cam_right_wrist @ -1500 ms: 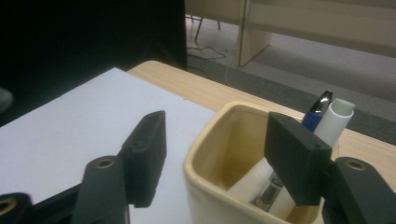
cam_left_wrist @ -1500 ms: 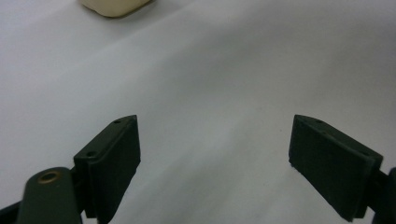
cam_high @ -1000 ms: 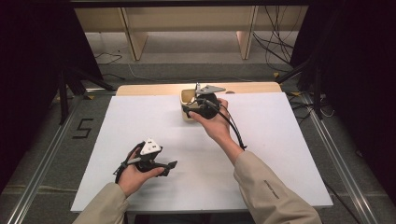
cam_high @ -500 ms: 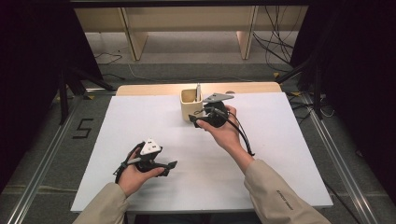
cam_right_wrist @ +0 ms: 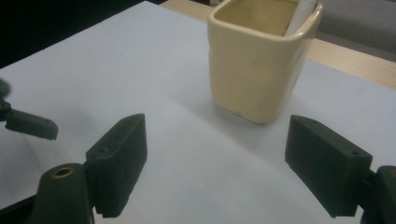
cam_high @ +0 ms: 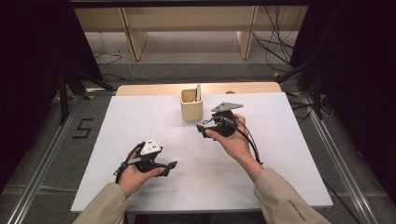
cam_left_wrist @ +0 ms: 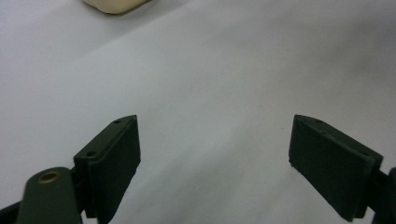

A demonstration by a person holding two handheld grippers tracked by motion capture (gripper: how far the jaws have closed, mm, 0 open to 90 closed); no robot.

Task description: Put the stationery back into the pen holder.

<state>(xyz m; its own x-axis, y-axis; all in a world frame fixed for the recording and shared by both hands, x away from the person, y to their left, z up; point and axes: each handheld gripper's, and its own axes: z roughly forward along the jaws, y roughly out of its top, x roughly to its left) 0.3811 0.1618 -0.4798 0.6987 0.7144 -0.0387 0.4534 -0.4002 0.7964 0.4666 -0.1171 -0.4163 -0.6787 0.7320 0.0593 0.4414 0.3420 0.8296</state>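
Glossy cream ceramic cup (cam_right_wrist: 254,65), matt white tabletop (cam_high: 154,116), matt black plastic tongs (cam_right_wrist: 215,163)

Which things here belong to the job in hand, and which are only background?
In the job:
cream cup
white stick standing in the cup
right tool, open, empty, beside the cup

Background:
left tool, open, empty
white sheet
floor cables

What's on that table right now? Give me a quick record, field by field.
table: white sheet over a wooden top
cup: cream, square, upright near the far edge
in cup: a white stick leaning at its right corner
right gripper: just beside the cup, jaws just opened, nothing between them
left gripper: open, over bare sheet
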